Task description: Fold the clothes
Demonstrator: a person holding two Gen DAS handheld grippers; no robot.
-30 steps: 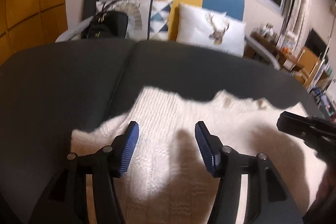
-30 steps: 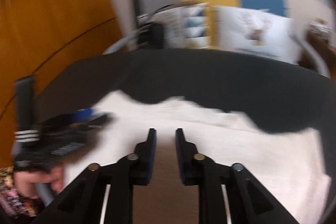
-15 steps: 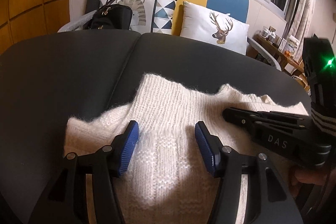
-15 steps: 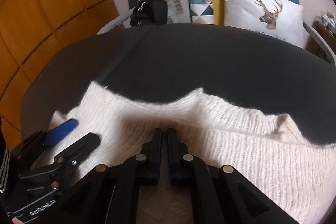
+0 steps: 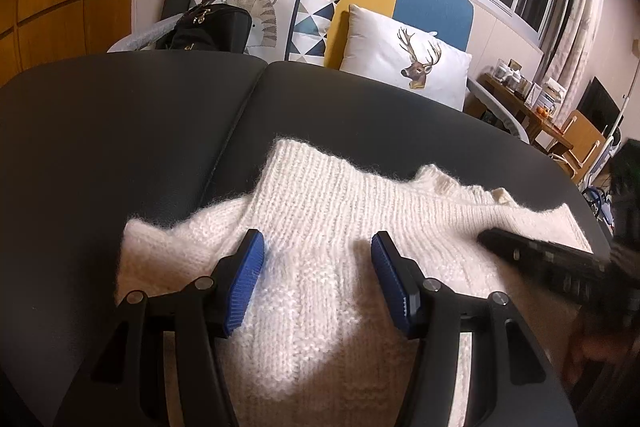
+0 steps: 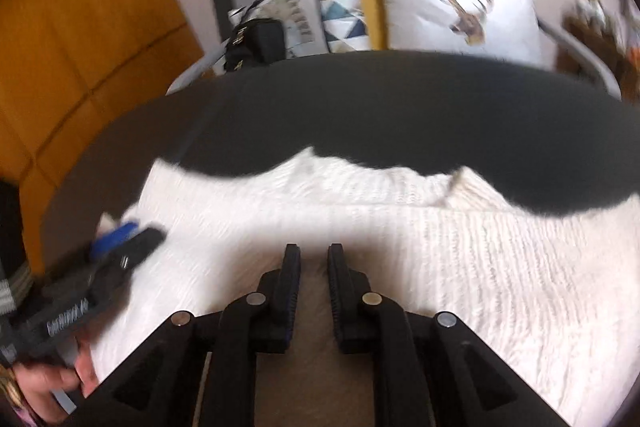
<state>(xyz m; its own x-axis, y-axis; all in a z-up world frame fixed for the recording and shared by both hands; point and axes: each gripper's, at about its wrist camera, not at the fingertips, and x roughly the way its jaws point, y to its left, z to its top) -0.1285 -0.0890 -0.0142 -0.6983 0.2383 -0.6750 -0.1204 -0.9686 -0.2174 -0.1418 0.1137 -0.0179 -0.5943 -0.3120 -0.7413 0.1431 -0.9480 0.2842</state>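
My right gripper [image 6: 314, 267] is opening again, jaws parting a little after nearly meeting half a second ago, nothing pinched between them. It has dipped closer to the white sweater [image 6: 440, 267], whose ribbed edge now lies just ahead of my fingertips.

Left claw [image 5: 318, 267] wide apart; right claw [image 6: 314, 267] narrowly parted, opening.

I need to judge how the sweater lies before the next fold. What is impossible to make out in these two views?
- Sweater near hem: cut off by the bottom edge in both views.
- Right gripper: jaws opening; motion blur in the right wrist view hides any pinched knit.
- Sweater's right end: hidden behind the right gripper in the left wrist view.
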